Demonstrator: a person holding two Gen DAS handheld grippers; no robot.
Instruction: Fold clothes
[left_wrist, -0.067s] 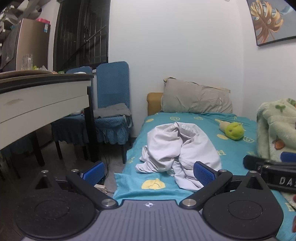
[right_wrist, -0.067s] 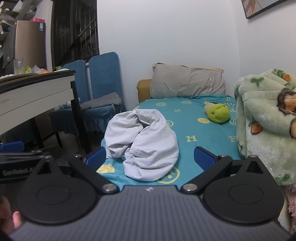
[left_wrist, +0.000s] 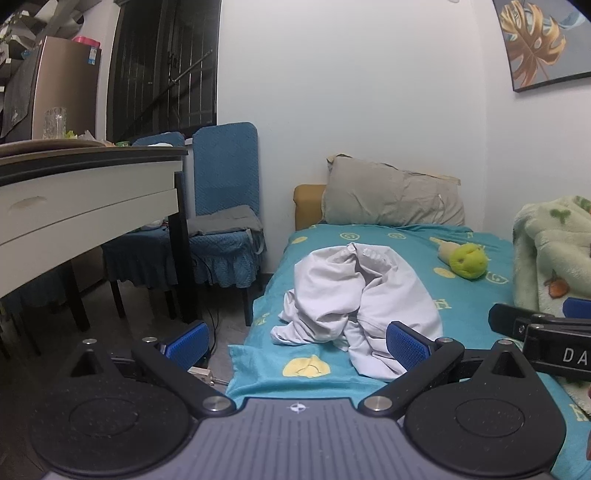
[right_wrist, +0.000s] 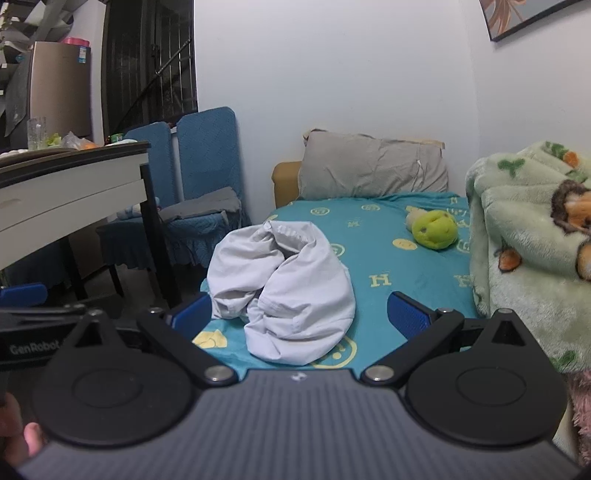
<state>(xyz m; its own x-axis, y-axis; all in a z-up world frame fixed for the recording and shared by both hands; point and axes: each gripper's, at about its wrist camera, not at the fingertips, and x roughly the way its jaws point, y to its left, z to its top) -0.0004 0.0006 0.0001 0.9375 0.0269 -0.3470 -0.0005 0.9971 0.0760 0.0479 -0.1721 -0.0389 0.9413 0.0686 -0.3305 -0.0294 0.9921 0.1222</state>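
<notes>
A crumpled light grey garment lies in a heap near the foot of a bed with a teal sheet; it also shows in the right wrist view. My left gripper is open and empty, held short of the garment at the bed's near left edge. My right gripper is open and empty, just short of the garment's near end. The right gripper's body shows at the right edge of the left wrist view. The left gripper's body shows at the left of the right wrist view.
A grey pillow lies at the bed's head. A green plush toy lies on the sheet. A green patterned blanket is piled at the right. A white table and blue chairs stand left of the bed.
</notes>
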